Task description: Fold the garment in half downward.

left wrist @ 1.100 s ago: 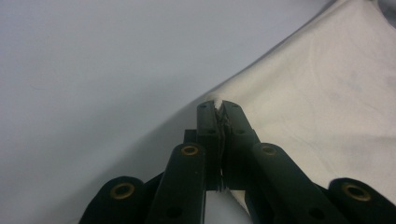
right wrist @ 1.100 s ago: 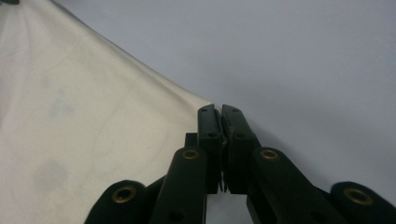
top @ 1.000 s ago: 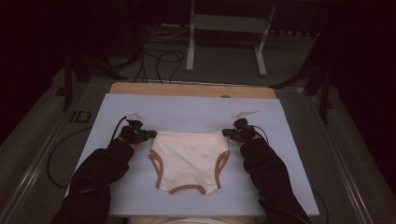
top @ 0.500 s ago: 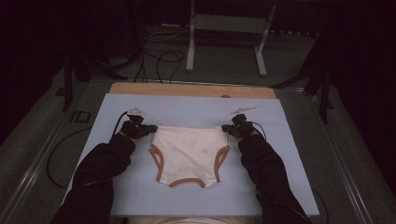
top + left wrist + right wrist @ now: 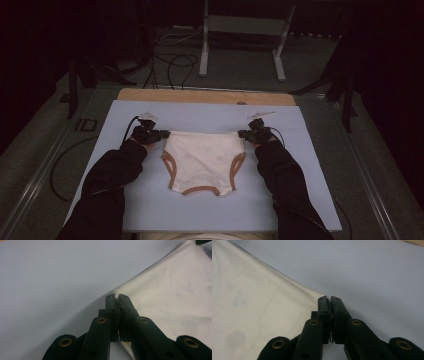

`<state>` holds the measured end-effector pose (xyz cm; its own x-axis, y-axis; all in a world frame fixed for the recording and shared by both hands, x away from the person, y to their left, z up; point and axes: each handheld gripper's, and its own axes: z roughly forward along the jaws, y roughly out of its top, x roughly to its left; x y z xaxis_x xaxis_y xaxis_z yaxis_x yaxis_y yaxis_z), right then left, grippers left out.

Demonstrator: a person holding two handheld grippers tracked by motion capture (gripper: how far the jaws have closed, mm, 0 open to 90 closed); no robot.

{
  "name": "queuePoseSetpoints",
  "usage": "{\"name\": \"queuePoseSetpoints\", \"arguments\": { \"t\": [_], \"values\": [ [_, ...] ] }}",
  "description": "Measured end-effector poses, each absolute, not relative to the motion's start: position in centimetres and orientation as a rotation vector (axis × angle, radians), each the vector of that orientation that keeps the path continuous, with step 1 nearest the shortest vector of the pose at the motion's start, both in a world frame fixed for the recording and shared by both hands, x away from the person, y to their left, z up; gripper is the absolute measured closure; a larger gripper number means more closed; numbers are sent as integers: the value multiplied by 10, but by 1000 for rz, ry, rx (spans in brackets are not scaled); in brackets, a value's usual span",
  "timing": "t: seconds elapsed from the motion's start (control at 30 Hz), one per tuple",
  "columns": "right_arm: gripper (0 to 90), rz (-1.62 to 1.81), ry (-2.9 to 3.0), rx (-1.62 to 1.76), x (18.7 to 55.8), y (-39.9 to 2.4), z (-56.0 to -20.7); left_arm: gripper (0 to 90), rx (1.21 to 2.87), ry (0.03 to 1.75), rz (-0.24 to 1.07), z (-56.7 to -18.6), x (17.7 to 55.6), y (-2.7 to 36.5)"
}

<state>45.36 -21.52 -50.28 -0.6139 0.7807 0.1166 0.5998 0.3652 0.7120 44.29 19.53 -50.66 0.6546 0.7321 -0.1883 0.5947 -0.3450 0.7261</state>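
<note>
White underpants with brown trim at the leg holes lie spread flat on the pale blue mat. My left gripper is shut on the left corner of the waistband, and white cloth shows pinched between its tips. At the opposite corner my right gripper is shut on the waistband, where the cloth runs into its closed tips. The waistband stretches straight between the two grippers.
The mat lies on a wooden tabletop whose far edge shows beyond it. Cables and a metal stand are on the floor behind the table. Dark sleeves come in from the bottom.
Both grippers have slid the underpants a little farther from the person across the mat, keeping hold of the waistband corners.
</note>
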Motion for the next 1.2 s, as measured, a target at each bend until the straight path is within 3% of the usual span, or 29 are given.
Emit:
{"name": "queuePoseSetpoints", "arguments": {
  "t": [0.7,0.77,0.83,0.93,1.2],
  "values": [
    [867,1014,2395,1253,460,-210,-515,866,2107,1069,231,-521,451,189],
    [834,1020,2395,1253,460,-210,-513,770,2094,1091,267,-519,449,189],
    [740,1018,2397,1242,460,-210,-511,605,2095,1112,297,-516,449,190],
    [562,1037,2404,1228,458,-211,-507,468,2080,1119,303,-511,447,193],
    [250,1099,2395,1236,453,-213,-495,159,2117,1067,289,-500,439,197]
  ]
}}
